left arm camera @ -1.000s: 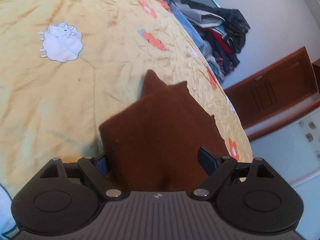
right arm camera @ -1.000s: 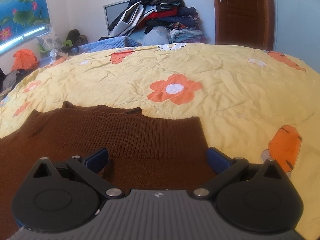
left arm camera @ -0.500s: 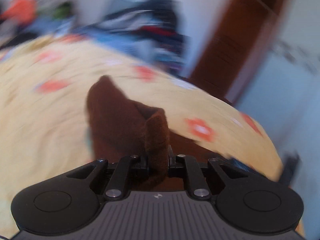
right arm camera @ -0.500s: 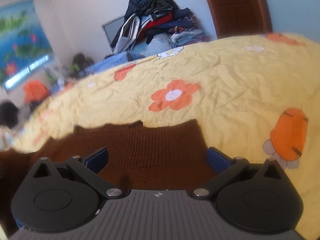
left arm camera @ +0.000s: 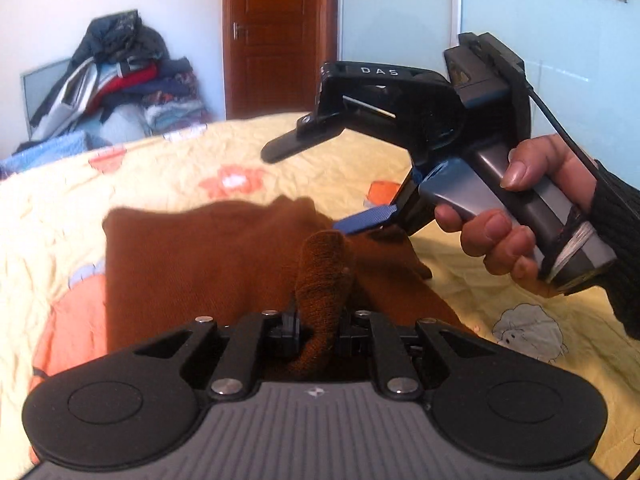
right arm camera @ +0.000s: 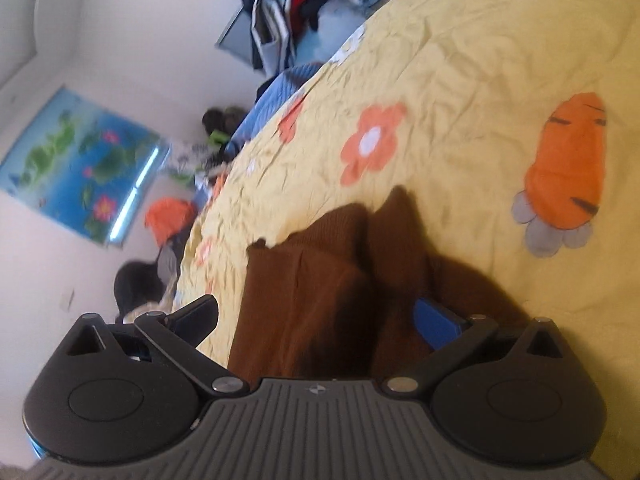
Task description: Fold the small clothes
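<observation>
1. Brown knit sweater (left arm camera: pixel 200 264) lies on the yellow cartoon-print bedspread (left arm camera: pixel 60 208), partly bunched, one edge already doubled over toward the middle.
2. Left gripper (left arm camera: pixel 318 330) is clamped tight on a raised fold of the sweater's knit; the pinched cloth stands up in a hump between its fingers, lifted off the bed.
3. Right gripper (left arm camera: pixel 332 184), seen from the left wrist view, is spread wide, tilted on its side, with the blue-padded finger (left arm camera: pixel 366 218) low, just above or touching the sweater near the pinched fold; contact can't be confirmed. Upper finger is well clear of the cloth.
4. Right wrist view: right gripper (right arm camera: pixel 316 316) straddles the sweater (right arm camera: pixel 320 280), nothing pinched. View is rolled and a bit blurred.
5. Person's right hand (left arm camera: pixel 516 216) grips the handle.
6. Step in hand, my read: mid-fold, left carrying an edge across, right positioning to pin or grab the opposite part.
7. Next move likely needs: right gripper to close on or press the cloth, then left to lay its fold flat and let go without dragging the layers.
8. Clothes pile (left arm camera: pixel 116 80) sits in the background, not involved.
</observation>
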Tool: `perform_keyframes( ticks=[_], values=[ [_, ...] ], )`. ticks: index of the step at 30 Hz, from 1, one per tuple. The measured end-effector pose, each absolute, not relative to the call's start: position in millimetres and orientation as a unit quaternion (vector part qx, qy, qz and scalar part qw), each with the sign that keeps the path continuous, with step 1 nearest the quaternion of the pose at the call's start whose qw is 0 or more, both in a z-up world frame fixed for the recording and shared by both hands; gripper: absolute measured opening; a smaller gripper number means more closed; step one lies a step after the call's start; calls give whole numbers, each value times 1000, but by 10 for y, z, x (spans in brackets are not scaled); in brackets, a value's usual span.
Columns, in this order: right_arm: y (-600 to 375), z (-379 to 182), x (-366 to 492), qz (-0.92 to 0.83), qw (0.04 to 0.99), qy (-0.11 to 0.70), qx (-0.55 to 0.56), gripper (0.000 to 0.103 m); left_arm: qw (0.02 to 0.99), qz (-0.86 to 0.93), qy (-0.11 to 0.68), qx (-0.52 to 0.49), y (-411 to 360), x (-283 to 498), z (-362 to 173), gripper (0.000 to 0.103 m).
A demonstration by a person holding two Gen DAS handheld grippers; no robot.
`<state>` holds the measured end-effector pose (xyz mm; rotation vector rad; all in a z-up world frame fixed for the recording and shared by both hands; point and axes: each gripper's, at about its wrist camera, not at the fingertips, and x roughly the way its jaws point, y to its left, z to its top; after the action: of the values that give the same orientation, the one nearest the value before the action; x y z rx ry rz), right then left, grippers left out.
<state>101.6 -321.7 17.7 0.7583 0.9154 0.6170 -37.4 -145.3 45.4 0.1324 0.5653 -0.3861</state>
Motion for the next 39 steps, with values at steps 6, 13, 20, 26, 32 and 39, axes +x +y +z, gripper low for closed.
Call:
perform_keyframes(
  ticks=[6,13,20,26,32,39],
  values=[
    [-3207,377,1110,277,795,418,341,100,944,-185,260,83,-1475,-433,473,13],
    [-2992,200,1224,302,752,498,309,101,946,-190,247,93,-1494,-518,529,13],
    [-2682,199,1349,315,757,506,266,25,942,-191,252,115,-1566,-532,442,13],
    [-2877,558,1135,329,810,436,212,17,939,-235,222,113,-1784,-582,572,13],
    [-3444,228,1046,249,825,464,205,21,916,-270,280,95,-1959,-433,230,17],
    [-3831,325,731,235,851,367,294,98,913,-312,250,81,-1179,-717,505,91]
  ],
)
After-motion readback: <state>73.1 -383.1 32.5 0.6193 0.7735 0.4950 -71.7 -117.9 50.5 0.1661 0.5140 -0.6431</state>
